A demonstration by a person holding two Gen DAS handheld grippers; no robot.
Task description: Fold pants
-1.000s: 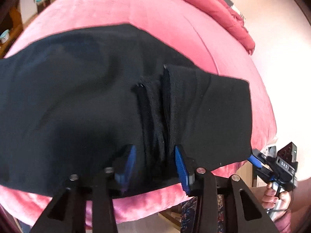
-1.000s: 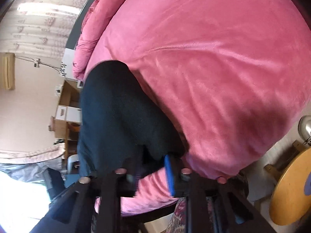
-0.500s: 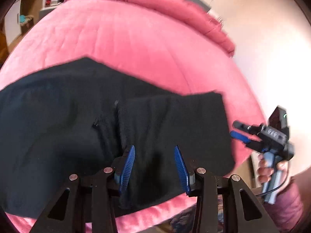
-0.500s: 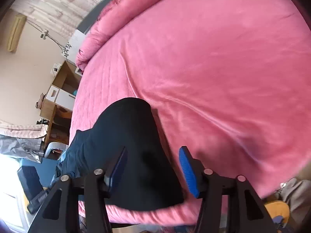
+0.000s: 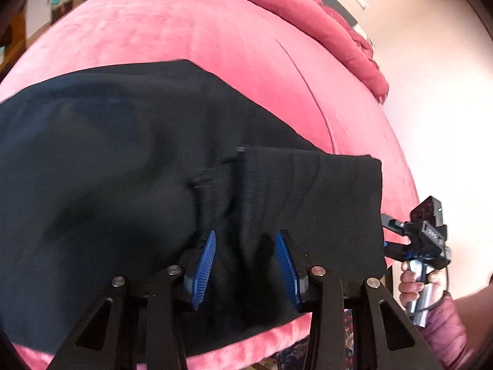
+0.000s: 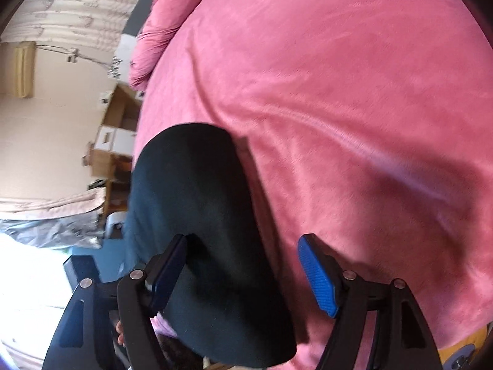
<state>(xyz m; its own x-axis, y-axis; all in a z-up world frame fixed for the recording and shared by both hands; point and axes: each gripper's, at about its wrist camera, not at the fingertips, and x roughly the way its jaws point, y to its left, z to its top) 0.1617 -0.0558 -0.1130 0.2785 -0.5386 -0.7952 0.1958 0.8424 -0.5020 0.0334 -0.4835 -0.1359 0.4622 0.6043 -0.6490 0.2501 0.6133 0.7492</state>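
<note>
Black pants (image 5: 129, 166) lie spread on a pink bed (image 5: 215, 40), with a folded flap (image 5: 311, 191) at their right end near the bed's front edge. My left gripper (image 5: 245, 265) is open just above the bunched cloth beside the flap and holds nothing. My right gripper (image 6: 243, 274) is open over the pants' right end (image 6: 197, 203), its jaws astride the edge of the cloth. In the left wrist view the right gripper (image 5: 416, 240) sits at the flap's right edge, held by a hand.
A pink rolled duvet (image 5: 323, 21) lies along the bed's far side. Wooden shelves with boxes (image 6: 114, 141) stand against the wall beyond the bed. A patterned rug (image 5: 295, 351) shows below the bed's front edge.
Both grippers have opened and let go of the cloth. The right gripper lifted away and has come back low over the pants' right end. The left gripper stays above the flap.
</note>
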